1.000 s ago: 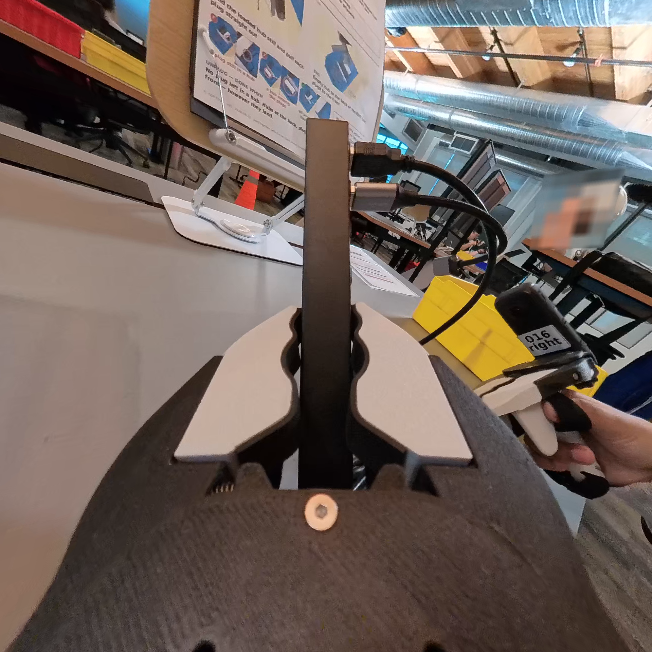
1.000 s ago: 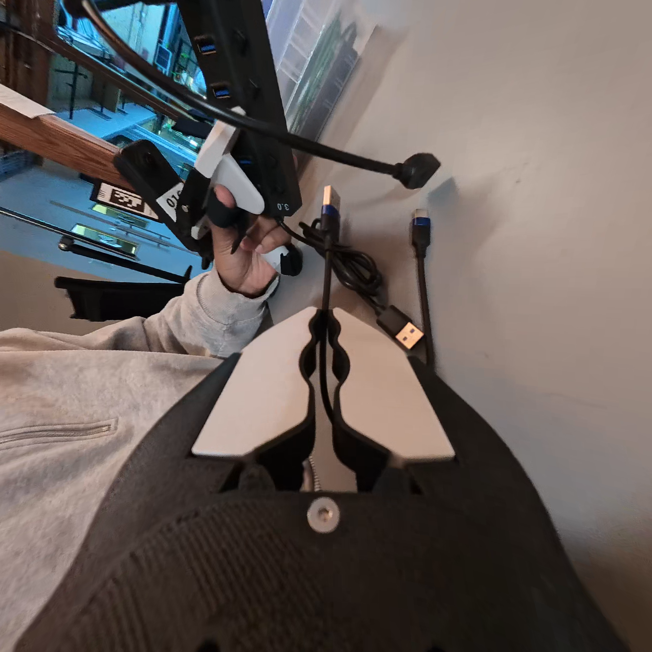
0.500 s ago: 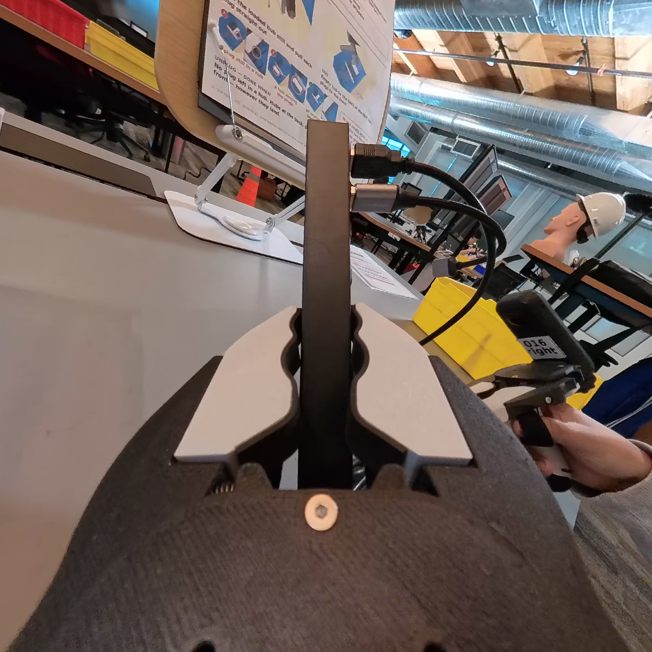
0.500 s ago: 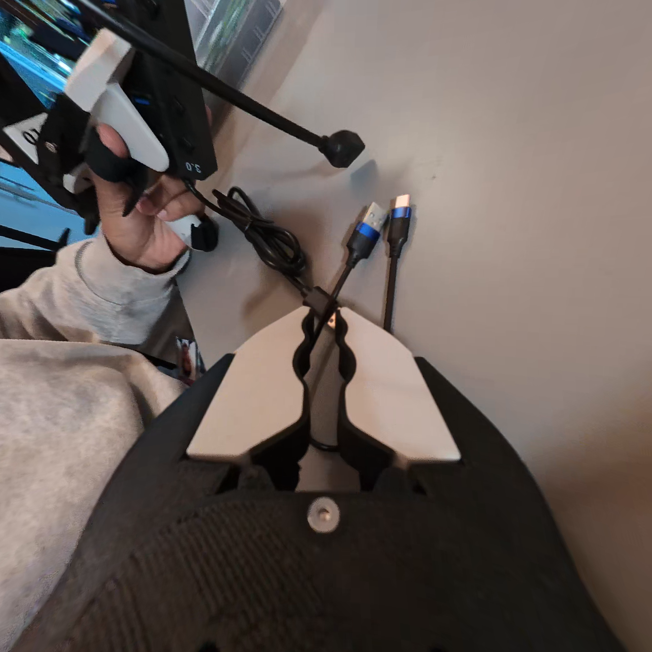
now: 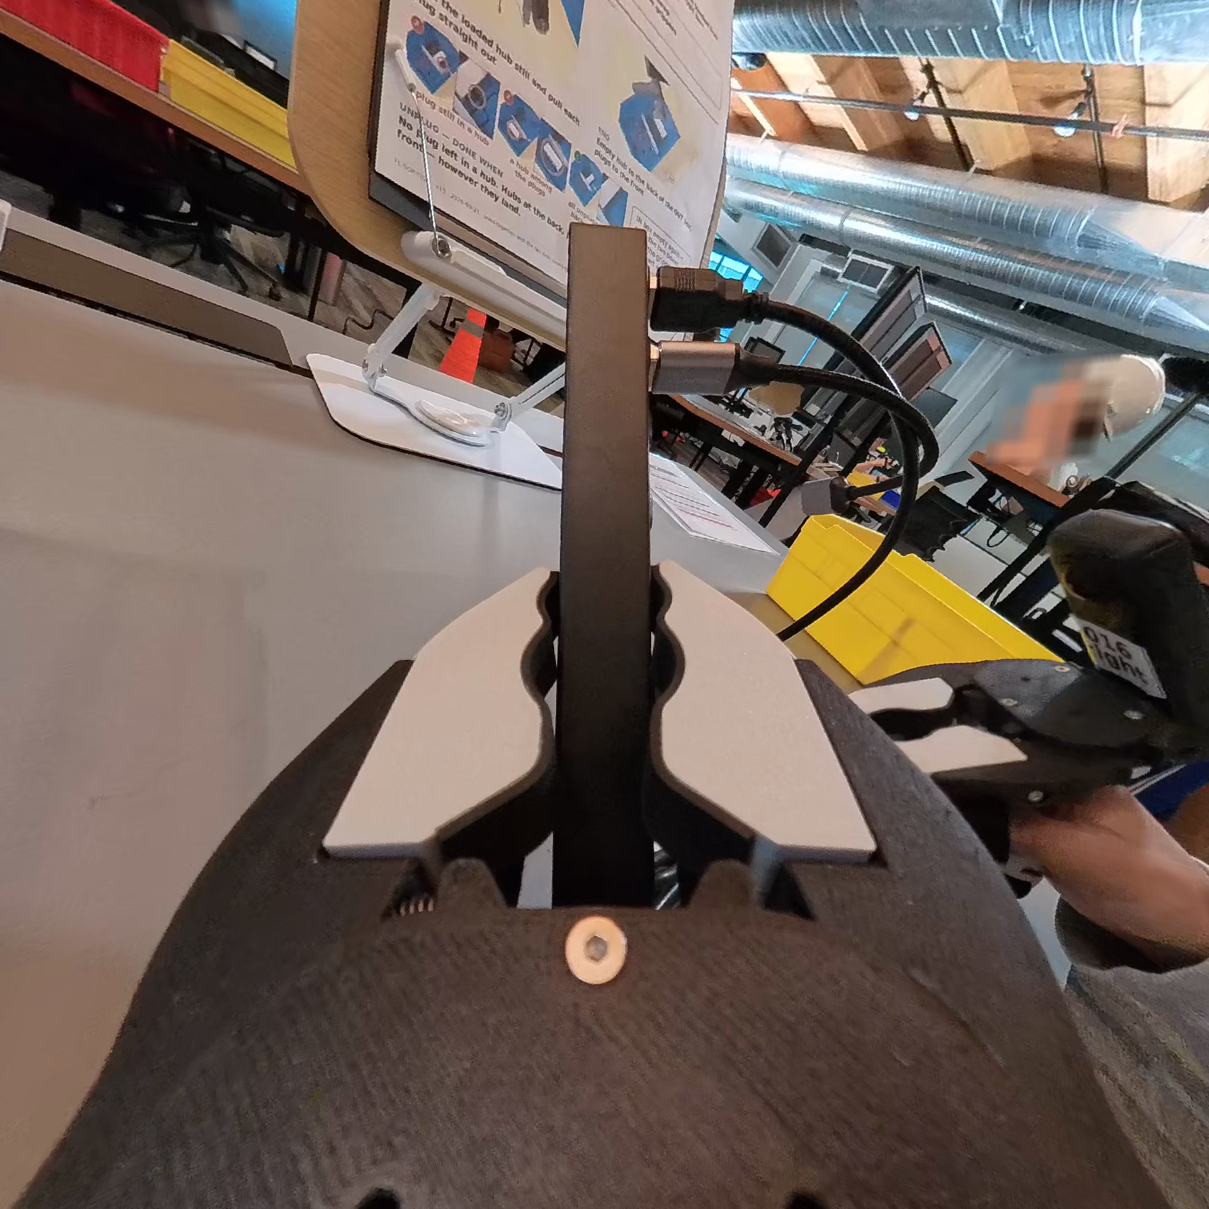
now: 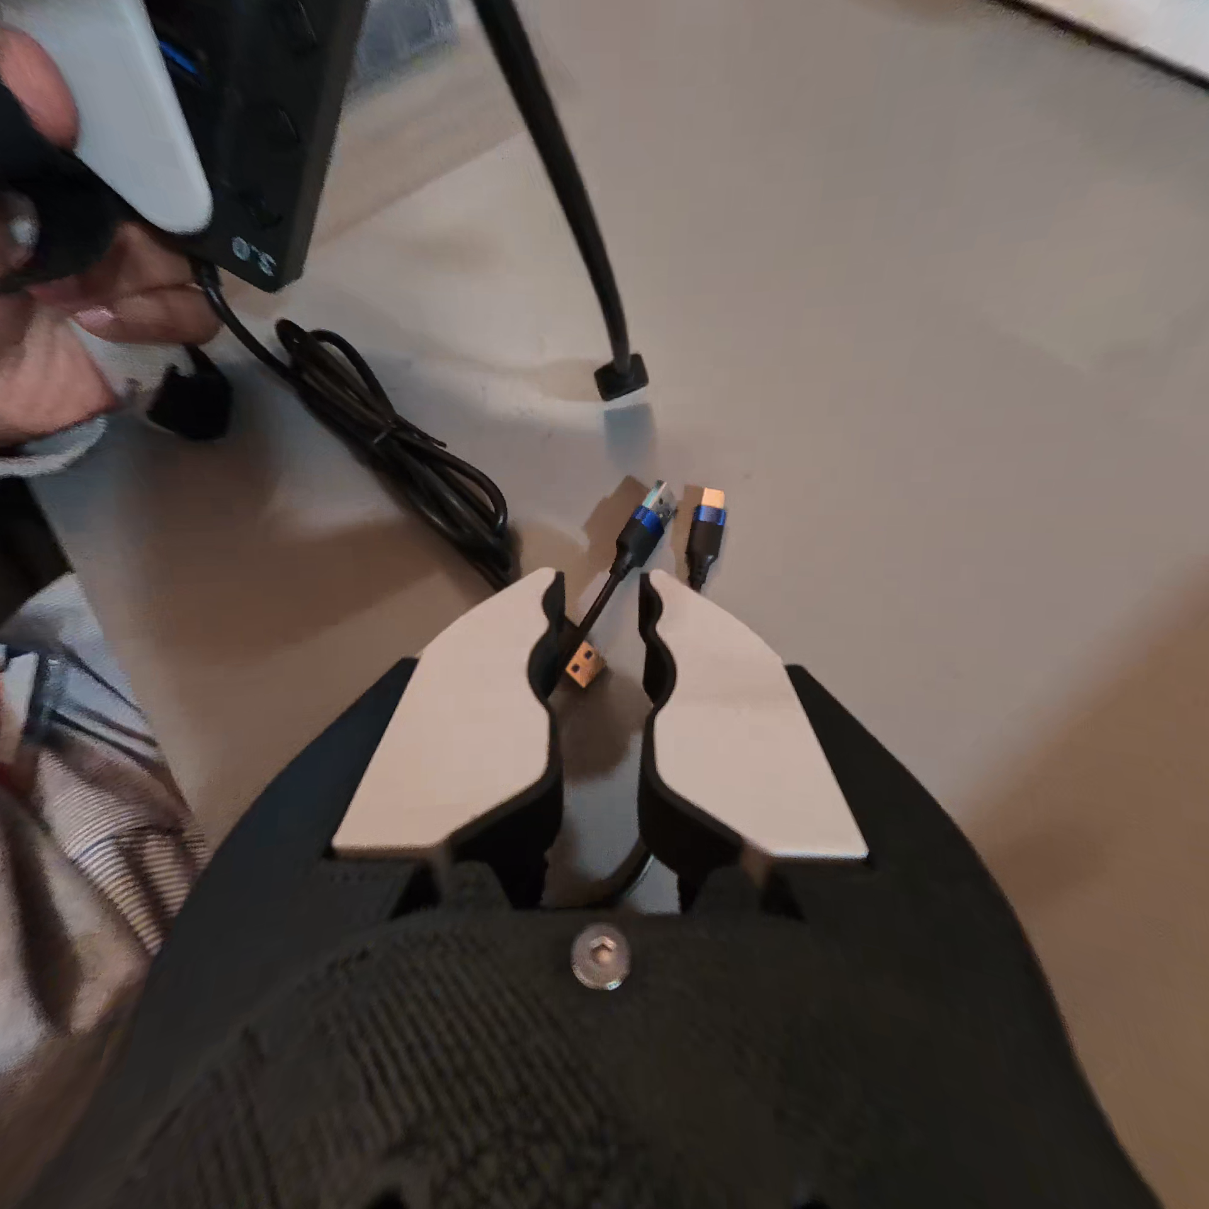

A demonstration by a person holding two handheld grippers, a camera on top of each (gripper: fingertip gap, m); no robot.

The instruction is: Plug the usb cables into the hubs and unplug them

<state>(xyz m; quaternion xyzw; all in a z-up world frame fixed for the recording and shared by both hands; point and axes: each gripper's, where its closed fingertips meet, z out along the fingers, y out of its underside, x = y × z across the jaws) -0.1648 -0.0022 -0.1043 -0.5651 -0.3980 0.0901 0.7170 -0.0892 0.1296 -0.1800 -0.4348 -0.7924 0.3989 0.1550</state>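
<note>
My left gripper point(image 5: 605, 572) is shut on a black USB hub point(image 5: 605, 425) and holds it upright above the grey table point(image 5: 196, 523). A black plug point(image 5: 693, 307) and a grey plug point(image 5: 700, 369) sit in the hub's right side, and their cables droop down. The hub also shows in the right wrist view point(image 6: 262, 131). My right gripper point(image 6: 598, 579) is open just above the table. A loose cable with a blue-ringed USB plug point(image 6: 648, 523) lies between its fingertips. A second blue-ringed plug point(image 6: 710, 517) lies beside it. A gold USB plug point(image 6: 585, 667) lies between the fingers.
A bundled black cable point(image 6: 405, 445) runs from the hub across the table. A thick black cable end point(image 6: 621, 383) hangs near the table. A stand with an instruction sheet point(image 5: 556, 98) and a yellow bin point(image 5: 903, 615) are behind. The right gripper point(image 5: 890, 726) is close beside the left one. Spacing between my two grippers at the tips: around 20 cm.
My right gripper has opened and let go of the thin cable, which now lies on the table. It has moved nearer the hub. The left gripper keeps the hub still.
</note>
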